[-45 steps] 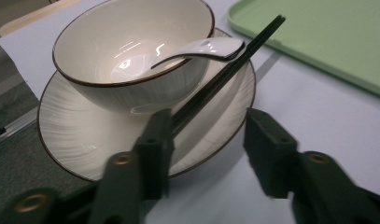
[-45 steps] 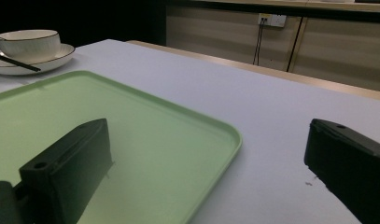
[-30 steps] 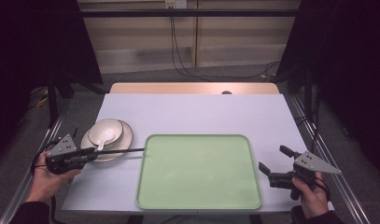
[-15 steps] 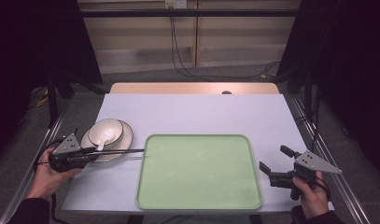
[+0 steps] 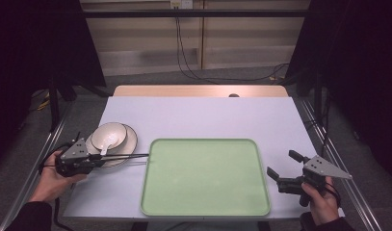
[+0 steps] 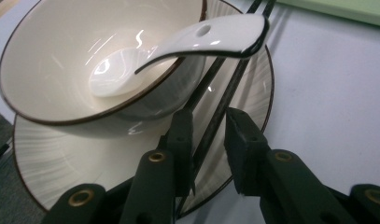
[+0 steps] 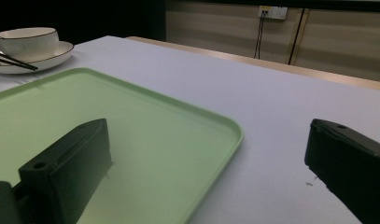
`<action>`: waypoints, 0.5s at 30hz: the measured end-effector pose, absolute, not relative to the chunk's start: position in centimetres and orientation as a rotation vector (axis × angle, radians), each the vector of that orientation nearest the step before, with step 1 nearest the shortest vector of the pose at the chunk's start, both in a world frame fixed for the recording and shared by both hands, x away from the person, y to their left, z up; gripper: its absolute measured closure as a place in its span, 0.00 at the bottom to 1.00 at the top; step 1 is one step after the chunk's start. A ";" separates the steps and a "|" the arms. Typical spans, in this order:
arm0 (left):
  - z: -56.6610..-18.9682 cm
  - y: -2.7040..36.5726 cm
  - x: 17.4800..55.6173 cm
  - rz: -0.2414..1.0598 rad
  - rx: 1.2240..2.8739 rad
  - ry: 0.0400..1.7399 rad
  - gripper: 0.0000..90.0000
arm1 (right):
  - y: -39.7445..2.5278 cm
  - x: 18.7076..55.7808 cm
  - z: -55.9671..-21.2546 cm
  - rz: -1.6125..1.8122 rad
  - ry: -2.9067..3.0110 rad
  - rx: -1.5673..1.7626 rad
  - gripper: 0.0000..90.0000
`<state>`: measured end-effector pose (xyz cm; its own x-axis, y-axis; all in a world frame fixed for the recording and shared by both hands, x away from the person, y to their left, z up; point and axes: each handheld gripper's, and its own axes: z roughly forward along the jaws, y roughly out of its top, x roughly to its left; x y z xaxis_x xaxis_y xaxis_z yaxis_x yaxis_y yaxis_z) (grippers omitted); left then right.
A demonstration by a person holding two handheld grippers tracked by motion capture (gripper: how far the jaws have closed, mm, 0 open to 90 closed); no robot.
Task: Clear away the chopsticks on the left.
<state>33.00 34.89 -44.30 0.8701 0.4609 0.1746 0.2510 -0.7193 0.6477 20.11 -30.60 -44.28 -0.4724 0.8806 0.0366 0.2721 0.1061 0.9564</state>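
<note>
A cream bowl (image 5: 108, 135) with a white spoon (image 5: 103, 146) in it sits on a ribbed plate (image 5: 130, 143) at the table's left. Two black chopsticks (image 5: 128, 156) lie across the plate's near rim and point at the green tray (image 5: 205, 175). My left gripper (image 5: 95, 161) is at the plate's edge. In the left gripper view its jaws (image 6: 208, 121) stand a little apart on either side of the chopsticks (image 6: 220, 107), under the spoon handle (image 6: 211, 35) and beside the bowl (image 6: 47, 56). My right gripper (image 5: 280, 162) hovers open just right of the tray, holding nothing.
The tray (image 7: 131, 121) lies empty in the middle of the pale table (image 5: 198, 118). Bowl (image 7: 26, 39) and plate (image 7: 57, 50) appear far off in the right gripper view. A wooden strip (image 5: 198, 91) runs along the table's far edge, with cables on the floor beyond.
My left gripper has crept right, toward the plate, and now straddles the chopsticks. The right gripper has hardly moved.
</note>
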 end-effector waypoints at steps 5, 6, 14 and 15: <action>-44.1 34.3 33.4 0.396 2.447 0.476 0.85 | -30.6 20.2 -44.3 1.373 1.820 1.121 0.00; -44.1 34.2 33.5 0.384 2.444 0.466 0.87 | -30.6 20.2 -44.3 1.369 1.831 1.118 0.00; -43.7 33.6 33.8 0.309 2.501 0.390 0.95 | -30.6 20.2 -44.4 1.366 1.833 1.136 0.00; -43.7 33.6 33.8 0.299 2.499 0.394 0.95 | -30.5 20.2 -44.4 1.366 1.832 1.138 0.00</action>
